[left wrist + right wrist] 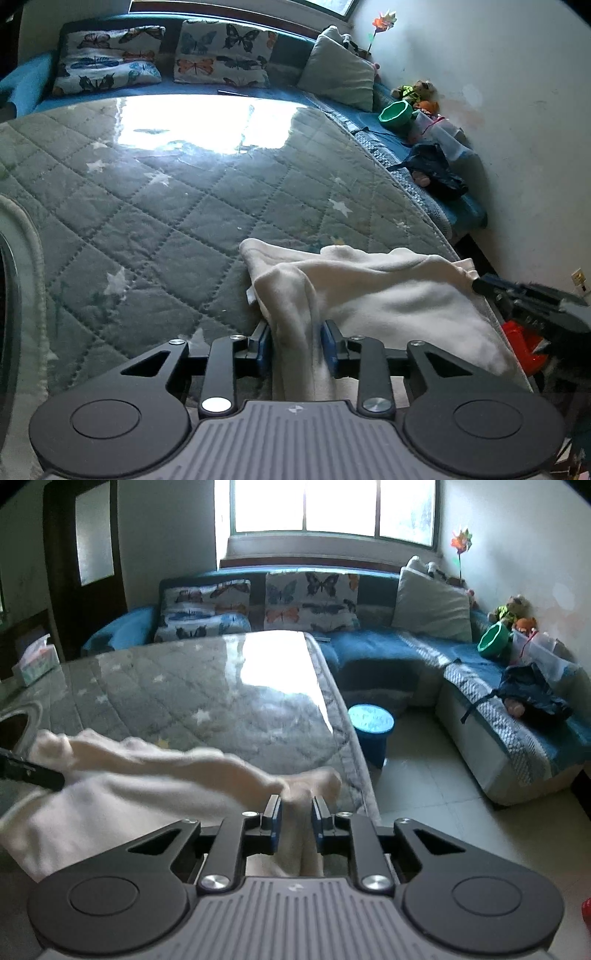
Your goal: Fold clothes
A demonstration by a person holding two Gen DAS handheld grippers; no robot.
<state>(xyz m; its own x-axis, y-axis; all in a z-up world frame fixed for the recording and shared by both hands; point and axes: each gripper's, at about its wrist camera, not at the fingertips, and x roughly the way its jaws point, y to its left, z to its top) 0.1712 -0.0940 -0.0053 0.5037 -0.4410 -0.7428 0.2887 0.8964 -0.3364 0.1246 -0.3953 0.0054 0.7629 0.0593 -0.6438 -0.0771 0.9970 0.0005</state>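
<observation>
A cream fleece garment (pixel 388 295) lies bunched at the near right edge of the quilted grey table cover (pixel 166 221). My left gripper (pixel 295 343) is shut on a fold of it. In the left wrist view the right gripper (pixel 491 286) grips the garment's far right corner. In the right wrist view my right gripper (pixel 296 821) is shut on another fold of the garment (pixel 147 794), near the cover's (pixel 221 694) right edge. The left gripper (pixel 33 771) shows at the left, on the garment's other end.
A blue corner sofa (pixel 406 646) with butterfly cushions (pixel 310 598) stands behind the table. A green bowl (pixel 493 638), toys and dark clothes (pixel 532 694) lie on it. A blue stool (pixel 371 723) stands on the tiled floor. A tissue box (pixel 35 661) sits far left.
</observation>
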